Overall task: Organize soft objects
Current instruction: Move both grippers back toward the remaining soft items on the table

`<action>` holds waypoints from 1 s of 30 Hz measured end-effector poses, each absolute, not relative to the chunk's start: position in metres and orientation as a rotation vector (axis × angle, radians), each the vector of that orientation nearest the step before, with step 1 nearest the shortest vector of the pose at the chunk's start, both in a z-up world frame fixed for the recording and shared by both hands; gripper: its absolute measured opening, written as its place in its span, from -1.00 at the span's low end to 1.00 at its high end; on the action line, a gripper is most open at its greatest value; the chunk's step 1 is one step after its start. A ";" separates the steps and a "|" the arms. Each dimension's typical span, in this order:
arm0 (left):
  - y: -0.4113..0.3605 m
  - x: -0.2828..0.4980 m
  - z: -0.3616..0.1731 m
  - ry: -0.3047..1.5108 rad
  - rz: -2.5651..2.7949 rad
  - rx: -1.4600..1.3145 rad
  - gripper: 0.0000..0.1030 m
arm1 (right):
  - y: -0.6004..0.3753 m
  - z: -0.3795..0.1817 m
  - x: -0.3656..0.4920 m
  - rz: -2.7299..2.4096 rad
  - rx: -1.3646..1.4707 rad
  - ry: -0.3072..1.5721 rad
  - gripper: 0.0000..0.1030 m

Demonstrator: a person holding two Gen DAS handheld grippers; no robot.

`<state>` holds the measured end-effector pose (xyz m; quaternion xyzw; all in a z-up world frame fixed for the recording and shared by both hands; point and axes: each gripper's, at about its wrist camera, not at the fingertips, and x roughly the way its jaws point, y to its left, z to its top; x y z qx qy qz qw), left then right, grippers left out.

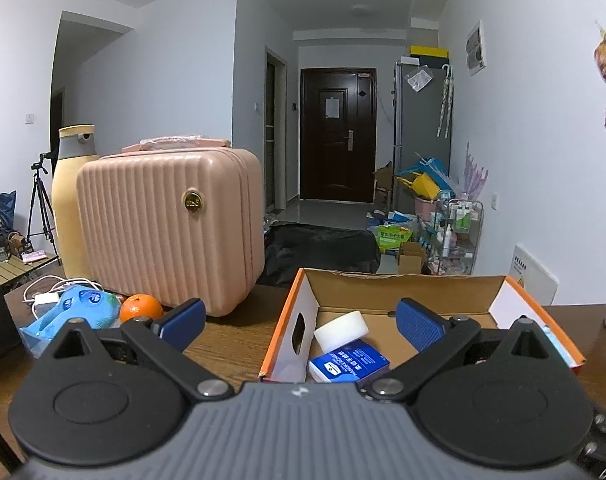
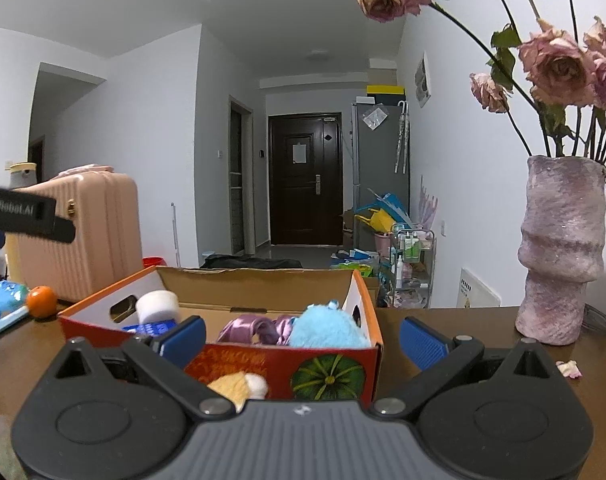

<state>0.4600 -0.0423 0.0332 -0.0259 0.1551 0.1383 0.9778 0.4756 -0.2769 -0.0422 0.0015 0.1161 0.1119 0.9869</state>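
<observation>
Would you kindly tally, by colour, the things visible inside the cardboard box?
White: 1, foam sponge
Blue and white: 1, tissue packet
Purple: 1, satin fabric bundle
Light blue: 1, plush toy
Total: 4 in the cardboard box

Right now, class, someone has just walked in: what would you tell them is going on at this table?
A person holds two grippers over a wooden table, sorting soft things into a cardboard box. The left gripper and right gripper are both open and empty. The box already holds a blue plush toy, purple satin fabric, a white sponge and a blue tissue pack. A yellow and white soft item lies outside, in front of the box.
</observation>
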 end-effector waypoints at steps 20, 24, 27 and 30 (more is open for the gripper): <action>-0.037 0.366 0.038 0.369 0.203 -0.075 1.00 | -0.276 -0.043 0.387 0.296 -0.042 0.259 1.00; -0.032 0.347 0.031 0.393 0.203 -0.070 1.00 | -0.275 -0.043 0.367 0.313 -0.060 0.264 1.00; -0.030 0.329 0.026 0.404 0.196 -0.074 1.00 | -0.273 -0.043 0.350 0.326 -0.076 0.266 1.00; -0.029 0.314 0.023 0.416 0.190 -0.072 1.00 | -0.270 -0.044 0.334 0.334 -0.094 0.269 1.00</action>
